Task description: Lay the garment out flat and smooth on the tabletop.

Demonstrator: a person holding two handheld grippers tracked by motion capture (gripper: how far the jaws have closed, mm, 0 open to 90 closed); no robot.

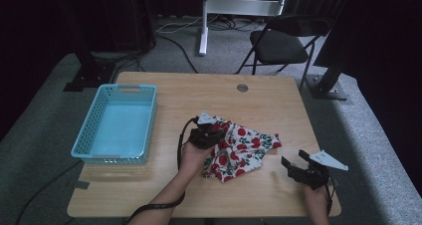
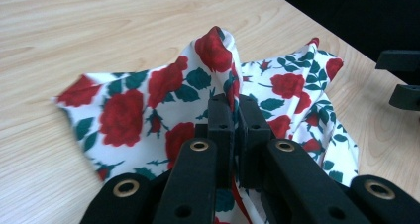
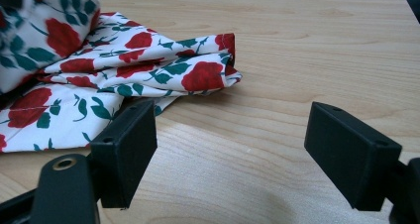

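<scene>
At the table's near edge my right gripper rests low, jaws spread wide with nothing between them, pointing toward the rose-print cloth. Farther in, my left gripper, forearm angled inward, pinches a raised fold of that cloth at mid-table. A blue basket sits well apart, left.

Cloth: white w/ red roses, green leaves. Basket: light blue. Table: pale wood grain. Grippers: black. Chair: black. Floor: grey.
</scene>
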